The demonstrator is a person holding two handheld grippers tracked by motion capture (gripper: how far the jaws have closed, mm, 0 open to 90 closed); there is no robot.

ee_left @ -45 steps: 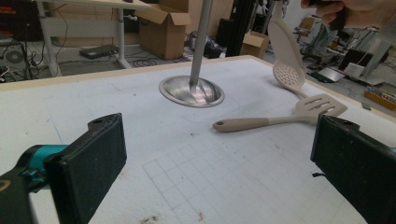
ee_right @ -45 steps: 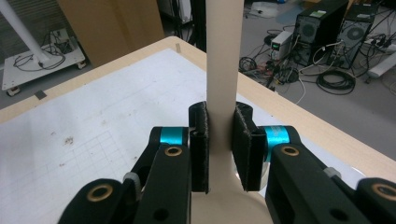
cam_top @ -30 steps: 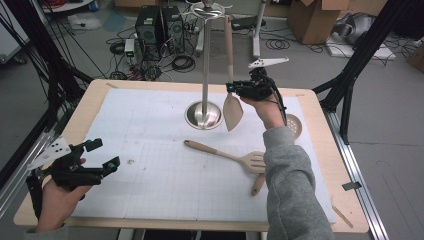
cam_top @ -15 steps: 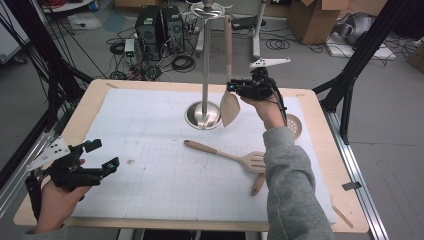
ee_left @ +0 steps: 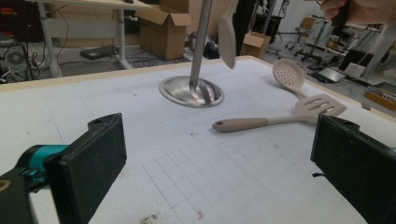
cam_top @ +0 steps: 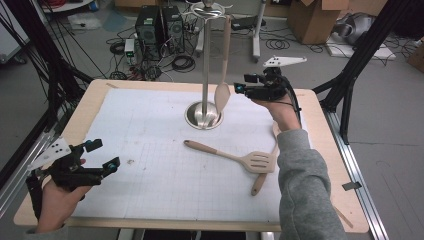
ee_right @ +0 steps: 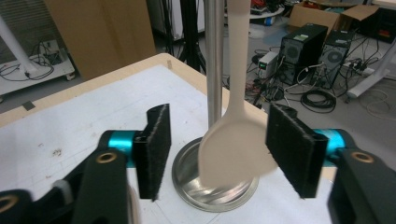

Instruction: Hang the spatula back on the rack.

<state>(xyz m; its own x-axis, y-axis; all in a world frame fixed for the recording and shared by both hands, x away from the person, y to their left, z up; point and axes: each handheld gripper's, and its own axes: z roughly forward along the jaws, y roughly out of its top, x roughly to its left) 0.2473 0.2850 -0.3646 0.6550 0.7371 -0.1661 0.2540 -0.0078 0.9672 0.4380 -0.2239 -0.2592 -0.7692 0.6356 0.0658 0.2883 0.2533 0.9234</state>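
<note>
Hanging spoon (ee_right: 236, 154) betw just-opened R tongs (ee_right: 217, 149), L tongs (ee_left: 215, 163) wide, no writing legible

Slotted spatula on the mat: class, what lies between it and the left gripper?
Nothing: in the high view, bare white mat separates the left gripper from the slotted spatula.

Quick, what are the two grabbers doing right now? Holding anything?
Left gripper: open, holding nothing.
Right gripper: open, jaws just opened; the hanging spoon sits between them, not squeezed.
</note>
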